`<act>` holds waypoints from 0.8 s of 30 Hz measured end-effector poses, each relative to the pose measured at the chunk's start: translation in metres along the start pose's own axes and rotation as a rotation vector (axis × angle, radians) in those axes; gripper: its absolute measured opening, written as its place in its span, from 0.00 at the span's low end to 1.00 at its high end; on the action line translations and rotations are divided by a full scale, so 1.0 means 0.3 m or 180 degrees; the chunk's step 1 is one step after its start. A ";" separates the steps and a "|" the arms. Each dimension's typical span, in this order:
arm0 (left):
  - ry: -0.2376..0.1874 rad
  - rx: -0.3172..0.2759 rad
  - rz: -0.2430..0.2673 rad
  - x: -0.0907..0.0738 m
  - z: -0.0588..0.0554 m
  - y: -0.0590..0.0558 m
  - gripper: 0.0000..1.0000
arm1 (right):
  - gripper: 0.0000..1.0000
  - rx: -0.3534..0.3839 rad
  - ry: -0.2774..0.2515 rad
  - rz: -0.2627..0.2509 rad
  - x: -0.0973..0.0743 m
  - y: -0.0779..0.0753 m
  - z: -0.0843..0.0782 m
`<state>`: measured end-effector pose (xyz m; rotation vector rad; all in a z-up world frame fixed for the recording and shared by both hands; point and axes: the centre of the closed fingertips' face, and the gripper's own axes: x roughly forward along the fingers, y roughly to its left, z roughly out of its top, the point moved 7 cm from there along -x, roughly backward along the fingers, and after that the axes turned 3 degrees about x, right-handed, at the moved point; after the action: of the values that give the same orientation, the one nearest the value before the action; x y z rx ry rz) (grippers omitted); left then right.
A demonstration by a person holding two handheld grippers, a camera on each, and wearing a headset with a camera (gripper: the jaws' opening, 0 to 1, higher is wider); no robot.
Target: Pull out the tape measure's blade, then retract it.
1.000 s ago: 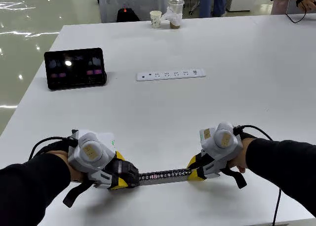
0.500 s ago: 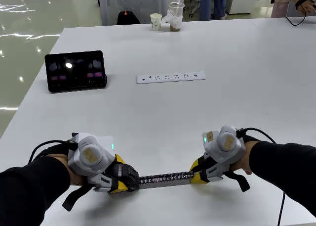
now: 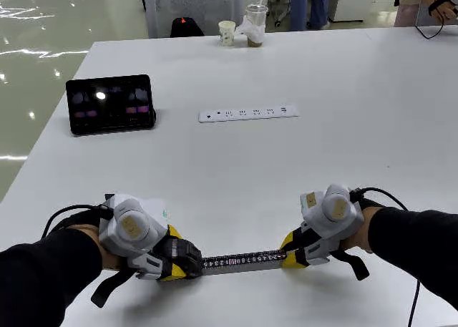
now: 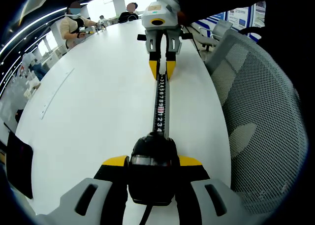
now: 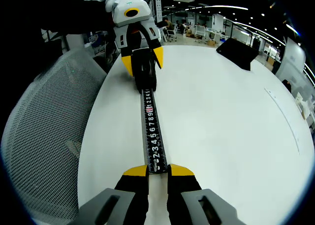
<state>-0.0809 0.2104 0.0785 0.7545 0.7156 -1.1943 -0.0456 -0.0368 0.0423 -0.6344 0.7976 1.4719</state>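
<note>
The black, rounded tape-measure case (image 3: 184, 255) sits at the near left of the white table (image 3: 322, 141), close to its near edge. The narrow dark metal blade (image 3: 243, 259), printed with pale numerals, runs out of the case to the right, straight and low over the tabletop. The left gripper (image 3: 174, 252), grey-bodied with yellow-tipped jaws, has its two jaws clamped on the sides of the case. In the left gripper view the case fills the gap between them. The right gripper (image 3: 289, 252), of the same build, stands at the near right with its jaws pressed together on the free end of the blade. In the right gripper view the low numerals lie just ahead of its yellow tips. Each gripper is held by a hand in a dark sleeve.

Farther out, a long white power strip (image 3: 247, 113) lies across the middle of the table. A black rectangular tablet (image 3: 109, 102) with a lit screen rests at the far left. At the far edge a white paper cup (image 3: 227, 31) stands beside a clear plastic cup (image 3: 255, 16). A grey mesh chair back (image 4: 261, 112) stands off the table's near edge.
</note>
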 end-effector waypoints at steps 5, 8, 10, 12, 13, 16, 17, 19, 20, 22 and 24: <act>-0.0002 -0.0002 0.0001 0.000 0.000 0.001 0.31 | 0.10 0.0019 0.0018 -0.0014 -0.012 -0.002 -0.013; -0.0001 -0.0003 0.0004 0.000 0.001 0.000 0.31 | 0.10 0.0031 0.0011 -0.0026 -0.022 -0.002 -0.024; -0.0001 0.0001 0.0004 -0.001 0.001 0.000 0.31 | 0.10 0.0034 0.0016 -0.0030 -0.027 -0.001 -0.027; -0.0001 0.0002 0.0005 -0.001 0.001 0.000 0.31 | 0.10 0.0041 0.0022 -0.0035 -0.034 -0.002 -0.033; 0.0002 0.0002 0.0007 -0.001 0.001 0.000 0.31 | 0.10 0.0042 0.0025 -0.0038 -0.036 -0.003 -0.037; 0.0005 0.0005 0.0012 -0.001 0.001 -0.001 0.31 | 0.10 0.0047 0.0033 -0.0047 -0.042 -0.005 -0.045; 0.0005 0.0007 0.0012 -0.001 0.001 -0.001 0.31 | 0.10 0.0049 0.0036 -0.0046 -0.043 -0.005 -0.048; 0.0004 0.0006 0.0015 -0.002 0.000 -0.001 0.31 | 0.10 0.0049 0.0042 -0.0054 -0.047 -0.009 -0.053; 0.0004 0.0007 0.0015 -0.001 0.000 -0.001 0.31 | 0.10 0.0051 0.0047 -0.0058 -0.049 -0.010 -0.055; 0.0002 0.0004 0.0017 -0.001 0.000 0.000 0.31 | 0.10 0.0055 0.0058 -0.0065 -0.053 -0.012 -0.061; 0.0001 0.0003 0.0015 -0.001 0.000 0.000 0.31 | 0.10 0.0061 0.0055 -0.0071 -0.055 -0.012 -0.065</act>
<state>-0.0810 0.2105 0.0788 0.7568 0.7133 -1.1902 -0.0425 -0.0625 0.0432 -0.6405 0.8147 1.4388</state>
